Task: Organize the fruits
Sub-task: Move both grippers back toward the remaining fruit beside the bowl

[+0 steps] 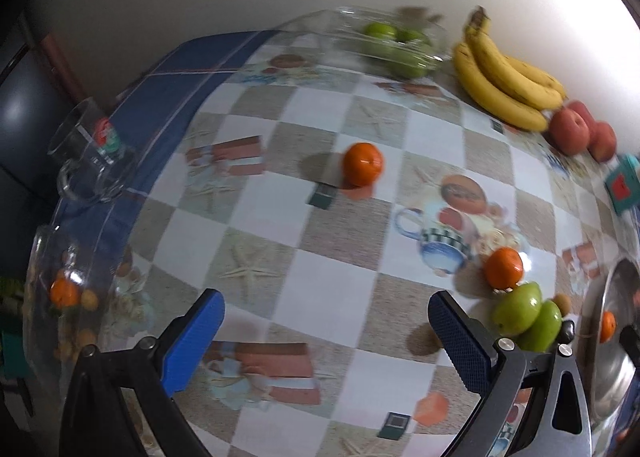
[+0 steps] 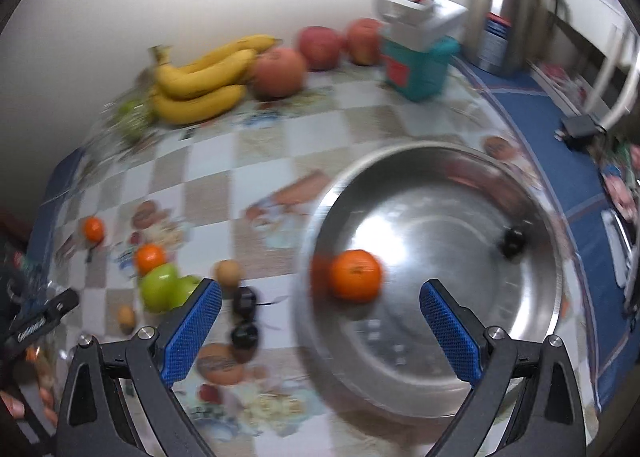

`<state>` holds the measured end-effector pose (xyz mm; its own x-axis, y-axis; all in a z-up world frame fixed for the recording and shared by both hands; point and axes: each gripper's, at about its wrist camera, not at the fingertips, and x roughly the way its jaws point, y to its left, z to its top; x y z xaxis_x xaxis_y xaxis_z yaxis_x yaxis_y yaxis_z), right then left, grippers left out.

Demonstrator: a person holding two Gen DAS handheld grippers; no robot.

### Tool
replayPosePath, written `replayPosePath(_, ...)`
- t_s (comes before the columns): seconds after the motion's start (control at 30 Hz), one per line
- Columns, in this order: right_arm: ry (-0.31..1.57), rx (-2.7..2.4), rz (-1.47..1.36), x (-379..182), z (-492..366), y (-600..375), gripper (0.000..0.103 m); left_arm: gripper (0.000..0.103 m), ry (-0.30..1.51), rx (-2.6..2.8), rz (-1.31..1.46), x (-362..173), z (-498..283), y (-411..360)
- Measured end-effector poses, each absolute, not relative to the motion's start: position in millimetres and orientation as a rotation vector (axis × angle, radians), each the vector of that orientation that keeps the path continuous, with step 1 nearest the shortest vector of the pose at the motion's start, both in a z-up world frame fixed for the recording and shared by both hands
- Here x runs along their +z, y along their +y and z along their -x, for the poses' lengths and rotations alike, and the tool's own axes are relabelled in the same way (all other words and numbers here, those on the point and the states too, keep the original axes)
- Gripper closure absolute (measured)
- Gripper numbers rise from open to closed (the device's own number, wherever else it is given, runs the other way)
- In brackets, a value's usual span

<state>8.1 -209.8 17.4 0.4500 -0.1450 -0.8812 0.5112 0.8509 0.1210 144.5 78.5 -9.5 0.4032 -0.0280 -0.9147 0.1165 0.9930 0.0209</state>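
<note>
Two handheld grippers hover over a table covered in a checked, picture-printed oilcloth (image 1: 328, 269). The left gripper (image 1: 326, 331) has its blue-padded jaws wide apart, holding nothing, above bare cloth. The right gripper (image 2: 320, 321) is likewise spread wide and empty, poised over the near rim of a large steel bowl (image 2: 440, 357).

One mandarin (image 2: 355, 275) already lies inside the steel bowl, toward its left side, a little beyond the right gripper's fingertips. A small dark round fruit (image 2: 513, 241) sits in the bowl's far right part; the blur hides what kind it is. Loose on the cloth are two more mandarins: one far out in the middle (image 1: 363, 163), and one nearer on the right (image 1: 504, 267), just beside two green fruits (image 1: 528, 317) that touch each other. Left of the steel bowl lie two dark plums (image 2: 244, 317) and small brown fruits (image 2: 227, 272). Along the far wall are a banana bunch (image 1: 504, 77), red apples (image 1: 580, 131) and a glass dish of green fruit (image 1: 396, 43). A glass bowl (image 1: 44, 297) at the near left holds an orange fruit and smaller ones.

A mandarin is likely light, with soft, slightly yielding peel, and round enough to roll. The pads would best close gently across its widest middle, from above.
</note>
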Motion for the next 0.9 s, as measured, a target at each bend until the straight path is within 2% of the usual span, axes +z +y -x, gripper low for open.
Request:
replayPosePath(0.3,1.097,-0.272,-0.346,5.3,-31.3,-157.5,0.004,0.0,1.161,-0.069,0.016,-6.3,-149.4,101.1)
replayPosePath(0.7,1.172,-0.308,-0.302,-18.5,-34.7,-150.8,0.004,0.0,1.25,-0.209,-0.003,-25.5,-147.6,61.3)
replayPosePath(0.9,1.182,-0.306,-0.279,-24.7,-36.6,-148.8,0.015,0.001,1.293,-0.266,-0.044,-40.1,-145.2,36.5)
